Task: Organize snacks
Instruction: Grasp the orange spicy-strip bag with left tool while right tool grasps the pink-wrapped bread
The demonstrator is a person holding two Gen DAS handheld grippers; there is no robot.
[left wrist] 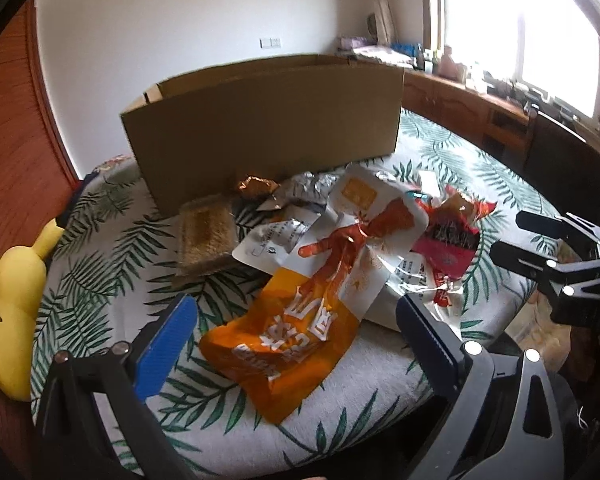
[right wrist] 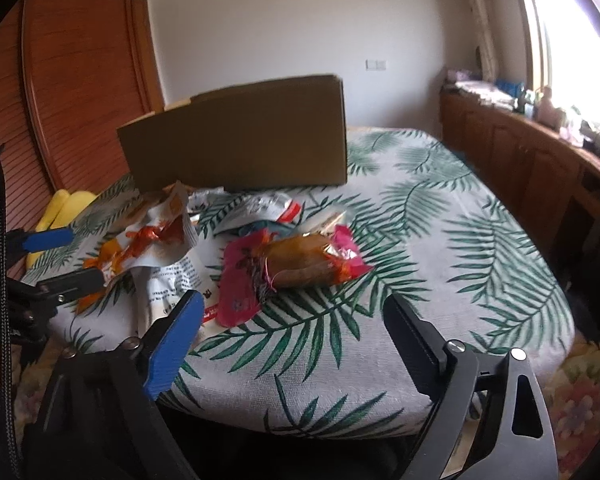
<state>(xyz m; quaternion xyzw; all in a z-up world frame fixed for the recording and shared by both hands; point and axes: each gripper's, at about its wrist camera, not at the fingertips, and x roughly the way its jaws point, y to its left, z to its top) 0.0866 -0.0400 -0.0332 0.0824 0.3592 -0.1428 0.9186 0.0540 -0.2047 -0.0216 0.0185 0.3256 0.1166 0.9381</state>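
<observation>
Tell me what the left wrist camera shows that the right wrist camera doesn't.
Only the left wrist view shows the square golden-brown cake slab beside the box and the copper foil wrapper. Only the right wrist view shows the clear-windowed pink packet's brown filling side-on and the cloth's bare right half. Both share the open brown cardboard box, the big orange snack bag, the yellow plush toy and the leaf-print tablecloth.

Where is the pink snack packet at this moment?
The pink packet lies on the leaf-print cloth ahead of the right gripper, in front of the cardboard box.
</observation>
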